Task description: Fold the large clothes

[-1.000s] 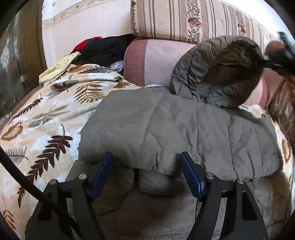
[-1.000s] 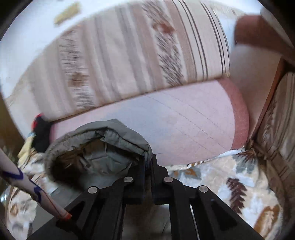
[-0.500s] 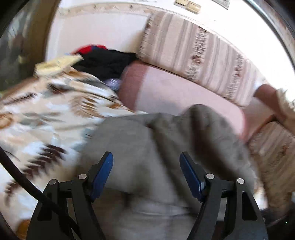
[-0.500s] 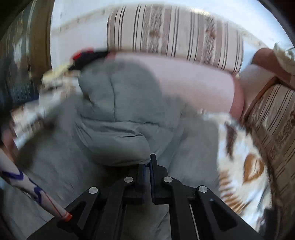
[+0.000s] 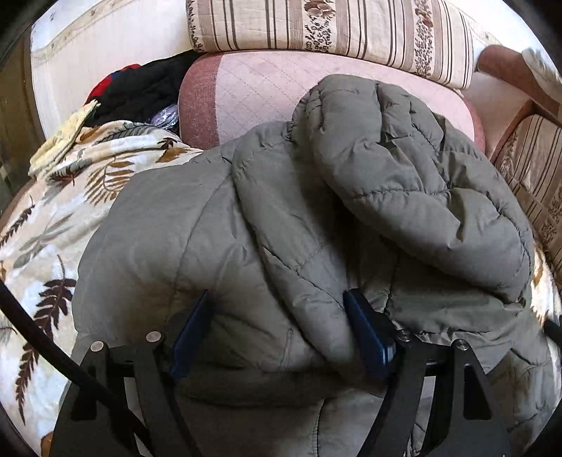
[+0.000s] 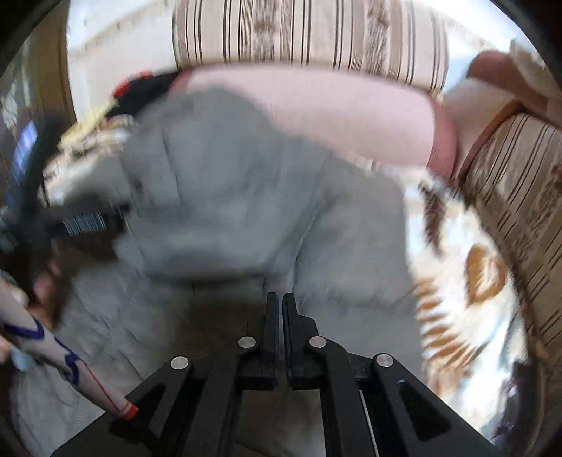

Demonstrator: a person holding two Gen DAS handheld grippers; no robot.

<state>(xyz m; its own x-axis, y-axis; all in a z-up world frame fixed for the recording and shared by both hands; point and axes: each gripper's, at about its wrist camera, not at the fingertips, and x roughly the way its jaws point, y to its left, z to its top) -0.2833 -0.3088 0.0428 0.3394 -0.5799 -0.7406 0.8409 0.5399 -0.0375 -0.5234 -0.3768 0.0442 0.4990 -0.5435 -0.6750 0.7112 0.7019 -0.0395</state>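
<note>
A grey-green padded jacket (image 5: 196, 225) lies on a leaf-print blanket (image 5: 45, 225) on a sofa. Its hood (image 5: 404, 168) is turned down over the body. My left gripper (image 5: 277, 327) points down into the near folded edge. Its jaws are opening, and a thick roll of jacket bulges between the blue pads (image 5: 365, 334). In the blurred right wrist view the jacket (image 6: 246, 197) fills the middle. My right gripper (image 6: 281, 302) is shut just in front of the hood's edge, and I see no cloth between its tips. The left gripper (image 6: 80, 221) shows as a dark blur at the left.
A pink quilted cushion (image 5: 253, 91) and a striped cushion (image 5: 333, 31) stand behind the jacket. A heap of black and red clothes (image 5: 140, 88) lies at the back left. A striped sofa arm (image 5: 534, 168) closes off the right side.
The hood, upright against the cushion a second ago, has been swung forward and down onto the jacket's body by the right gripper. The left gripper has pushed deeper into the near fold.
</note>
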